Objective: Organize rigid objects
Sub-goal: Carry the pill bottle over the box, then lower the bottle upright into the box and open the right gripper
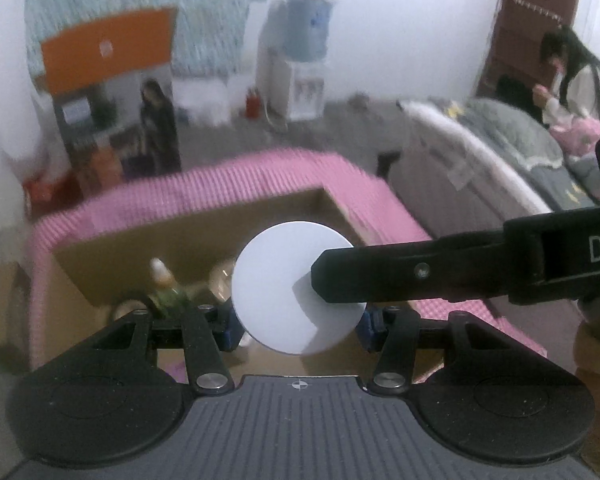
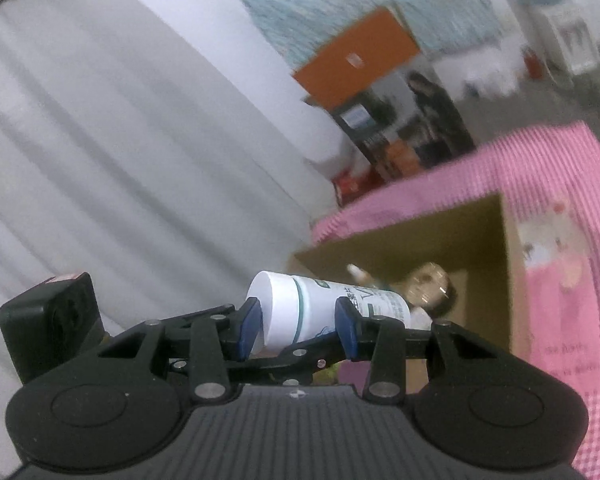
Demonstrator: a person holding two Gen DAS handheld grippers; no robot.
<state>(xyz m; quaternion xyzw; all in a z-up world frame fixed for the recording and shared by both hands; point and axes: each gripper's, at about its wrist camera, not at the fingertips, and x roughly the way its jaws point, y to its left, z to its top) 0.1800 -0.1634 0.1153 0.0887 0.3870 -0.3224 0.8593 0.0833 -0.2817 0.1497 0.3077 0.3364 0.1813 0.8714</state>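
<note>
Holding a white bottle (image 2: 324,312) in both grippers, we have it over the open cardboard box (image 2: 480,236) on the pink checked cloth (image 2: 560,168); left gripper (image 1: 300,316) is clamped on the bottle with its white base disc (image 1: 296,284) facing that camera; right gripper (image 2: 298,328) is clamped across the body near the cap end, blue pads (image 2: 346,328) pressing either side; in the left view the right gripper's black finger (image 1: 380,272) crosses the disc from the right

Bottle is off the surface, lying tilted, label end toward the box; both views are smeared with motion, so fine contact is hard to read

Inside the box we make out a small dropper bottle (image 2: 358,272) and a round metallic thing (image 2: 428,280); what lies under them we cannot tell

Step in hand, as we judge it: carrying the bottle into the box; to do it well:
- keep both grips matched so the bottle does not twist between them
- clear the near wall of the box before dropping
- aim for bare floor beside the dropper bottle, not on top of it
- release one gripper first only once the bottle rests, then the other

Risk: knocking over the dropper bottle; snagging the cloth

A person (image 1: 568,76) sits on a bed (image 1: 500,140) well apart, no concern
</note>
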